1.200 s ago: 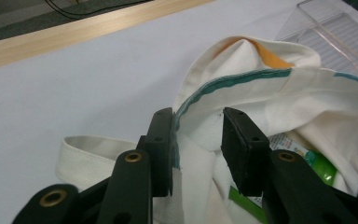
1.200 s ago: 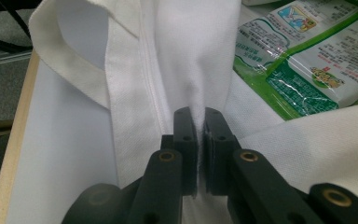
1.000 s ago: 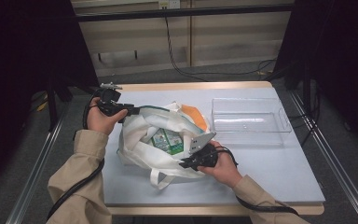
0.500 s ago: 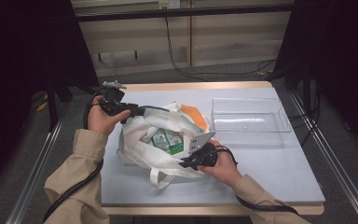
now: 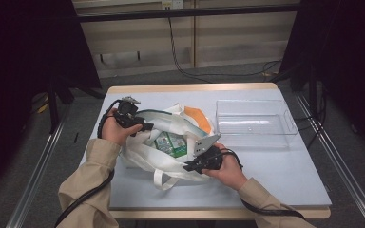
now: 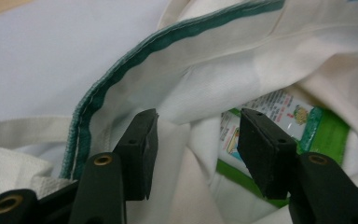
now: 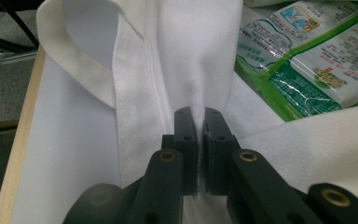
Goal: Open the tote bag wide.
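Observation:
A white cloth tote bag [image 5: 142, 159] with a green-trimmed rim [image 6: 168, 39] lies open on the table. Inside it is a green and white packet [image 5: 168, 142], which I also see as the packet [image 6: 284, 112] past the left jaws and the packet [image 7: 307, 60] in the right gripper view. My left gripper [image 5: 145, 127] reaches into the bag's left side. The left gripper [image 6: 198, 121] has just been opening, and loose cloth lies between the jaws without being pressed. My right gripper [image 5: 186, 167] is at the bag's near edge. The right gripper [image 7: 196, 114] is shut on a fold of the bag's cloth [image 7: 191, 56].
A clear plastic tray [image 5: 254, 118] stands on the table to the right of the bag. An orange item [image 5: 195, 116] shows at the bag's far side. Metal rails run along both sides of the table, and cables trail on the floor behind it.
My left hand has sunk toward the bag's mouth and its jaws have spread apart. The right hand has kept still with its grip on the cloth.

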`<state>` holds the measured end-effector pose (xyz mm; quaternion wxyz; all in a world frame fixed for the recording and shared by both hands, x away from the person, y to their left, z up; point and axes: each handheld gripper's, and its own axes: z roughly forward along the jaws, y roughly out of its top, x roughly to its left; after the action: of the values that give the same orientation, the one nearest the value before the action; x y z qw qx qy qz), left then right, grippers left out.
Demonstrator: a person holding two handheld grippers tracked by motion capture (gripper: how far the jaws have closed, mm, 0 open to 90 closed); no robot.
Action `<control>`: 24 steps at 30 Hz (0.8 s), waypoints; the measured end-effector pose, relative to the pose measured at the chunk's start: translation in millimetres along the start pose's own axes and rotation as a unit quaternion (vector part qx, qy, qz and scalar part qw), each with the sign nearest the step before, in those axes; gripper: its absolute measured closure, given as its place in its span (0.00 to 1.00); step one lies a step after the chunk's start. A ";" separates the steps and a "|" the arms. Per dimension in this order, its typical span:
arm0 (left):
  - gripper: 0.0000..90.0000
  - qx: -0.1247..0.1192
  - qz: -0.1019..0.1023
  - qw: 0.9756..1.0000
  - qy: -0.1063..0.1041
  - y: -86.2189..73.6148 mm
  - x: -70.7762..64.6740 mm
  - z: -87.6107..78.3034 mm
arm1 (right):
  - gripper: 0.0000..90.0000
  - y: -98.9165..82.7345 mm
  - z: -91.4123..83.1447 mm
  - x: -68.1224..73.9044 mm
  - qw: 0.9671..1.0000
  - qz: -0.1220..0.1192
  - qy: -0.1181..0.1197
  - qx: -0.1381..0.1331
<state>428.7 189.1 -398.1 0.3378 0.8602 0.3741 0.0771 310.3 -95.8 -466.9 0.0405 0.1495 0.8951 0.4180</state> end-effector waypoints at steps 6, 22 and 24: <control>0.50 0.014 0.006 1.000 0.015 -8.9 5.2 8.5 | 0.96 -0.4 0.6 2.4 1.000 -0.005 -0.002 0.002; 0.97 0.036 -0.012 0.999 0.026 -20.7 12.2 28.1 | 0.97 -3.4 0.5 3.4 1.000 -0.002 -0.003 -0.005; 0.98 0.031 -0.016 0.999 0.028 -21.9 13.8 28.3 | 0.97 -4.2 0.3 3.7 1.000 -0.002 -0.003 -0.008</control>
<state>436.4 194.7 -435.3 0.3020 0.8616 0.3992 0.0842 305.8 -97.0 -470.1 0.0451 0.1490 0.8920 0.4245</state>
